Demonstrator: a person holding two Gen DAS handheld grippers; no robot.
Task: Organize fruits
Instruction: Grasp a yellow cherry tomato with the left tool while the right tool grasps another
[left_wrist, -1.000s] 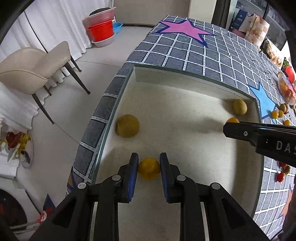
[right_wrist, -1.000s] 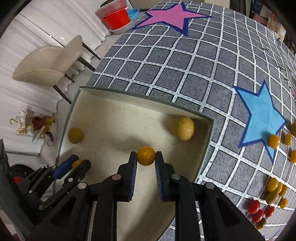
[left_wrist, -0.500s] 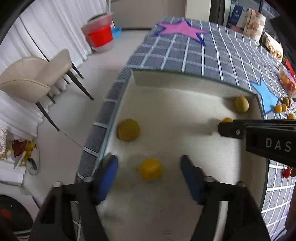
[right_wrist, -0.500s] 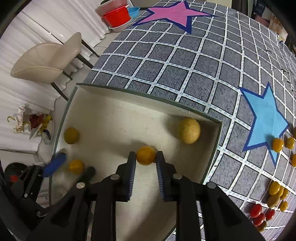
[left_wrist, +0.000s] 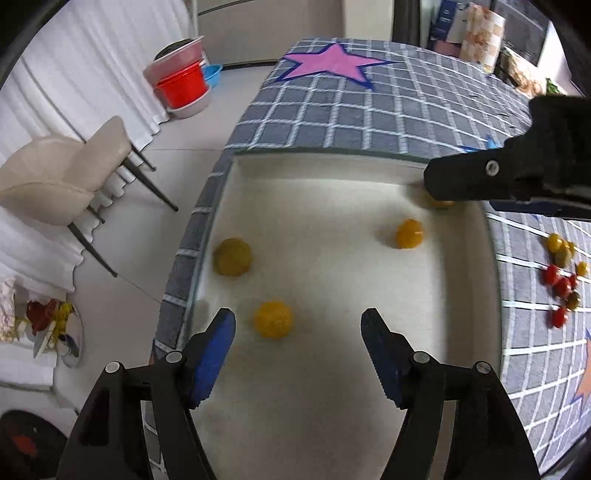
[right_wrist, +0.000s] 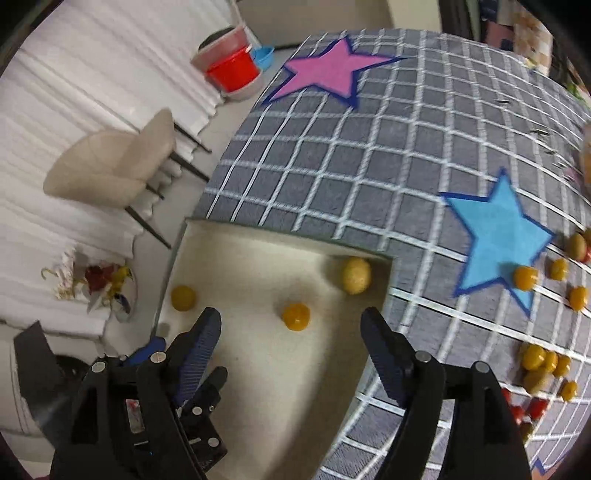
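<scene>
I hold my left gripper (left_wrist: 297, 341) wide and empty over the cream tray (left_wrist: 332, 168), an orange fruit (left_wrist: 273, 319) lying free just ahead between its fingers. My right gripper (right_wrist: 291, 334) is opening, with another orange fruit (right_wrist: 295, 316) loose ahead of it. To finish well, I should lift both straight up, clear of the fruit. I can read no writing.

Open tray floor (left_wrist: 332, 387) between scattered yellow fruits (left_wrist: 273, 319), tray wall (left_wrist: 325, 166) and right hand-held gripper (left_wrist: 491, 181) beyond.
</scene>
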